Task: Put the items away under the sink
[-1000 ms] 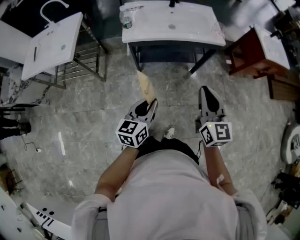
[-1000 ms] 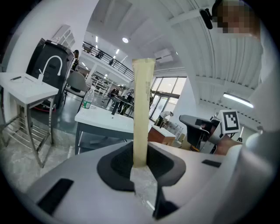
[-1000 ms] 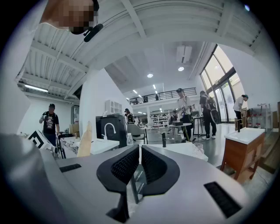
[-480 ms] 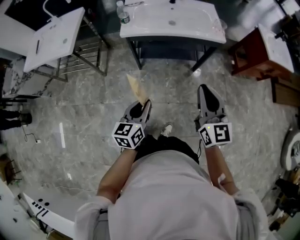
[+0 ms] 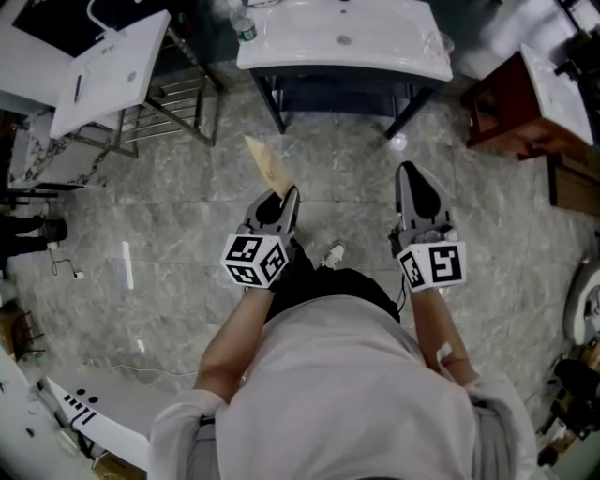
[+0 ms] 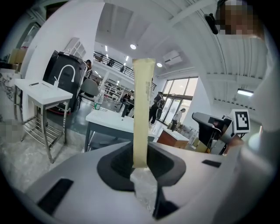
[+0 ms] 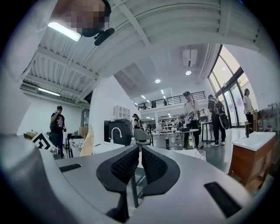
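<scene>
My left gripper (image 5: 287, 197) is shut on a flat tan packet (image 5: 265, 166), which sticks out ahead of the jaws toward the sink. In the left gripper view the tan packet (image 6: 142, 109) stands upright between the jaws, seen edge-on. My right gripper (image 5: 409, 178) is shut and holds nothing; its ribbed pads (image 7: 126, 165) meet in the right gripper view. The white sink (image 5: 343, 37) on a dark frame stands ahead, with open dark space (image 5: 339, 92) beneath it. Both grippers hover above the grey marble floor, short of the sink.
A second white sink (image 5: 105, 70) on a metal rack stands at the upper left. A red-brown cabinet (image 5: 511, 98) with a white top is at the upper right. A water bottle (image 5: 244, 26) sits on the sink's left corner. People stand far off in the hall.
The sink has drifted up and away in the head view. My left gripper shifted slightly left with the packet. The right gripper stayed about where it was.
</scene>
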The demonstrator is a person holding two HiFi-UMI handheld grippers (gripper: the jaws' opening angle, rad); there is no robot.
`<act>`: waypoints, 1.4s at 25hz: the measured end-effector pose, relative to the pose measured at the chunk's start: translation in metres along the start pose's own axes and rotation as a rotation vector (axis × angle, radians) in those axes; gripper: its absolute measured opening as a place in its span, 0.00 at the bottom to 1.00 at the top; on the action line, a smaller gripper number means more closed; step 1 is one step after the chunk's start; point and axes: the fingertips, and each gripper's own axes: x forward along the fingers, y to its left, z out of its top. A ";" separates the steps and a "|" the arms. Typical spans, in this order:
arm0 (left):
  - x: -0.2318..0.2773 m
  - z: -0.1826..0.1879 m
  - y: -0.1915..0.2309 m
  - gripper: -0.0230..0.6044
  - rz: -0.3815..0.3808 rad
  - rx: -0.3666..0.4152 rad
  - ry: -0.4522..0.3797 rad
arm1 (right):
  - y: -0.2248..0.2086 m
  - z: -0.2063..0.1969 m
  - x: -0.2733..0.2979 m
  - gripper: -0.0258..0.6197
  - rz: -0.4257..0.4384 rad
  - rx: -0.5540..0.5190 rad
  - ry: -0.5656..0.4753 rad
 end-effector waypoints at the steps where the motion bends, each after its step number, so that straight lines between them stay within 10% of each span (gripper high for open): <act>1: 0.002 0.001 0.002 0.14 0.001 0.000 0.001 | 0.001 0.000 0.002 0.11 0.000 -0.001 -0.001; 35: 0.196 0.087 0.140 0.14 -0.210 -0.005 0.145 | -0.042 0.012 0.240 0.11 -0.193 -0.016 0.032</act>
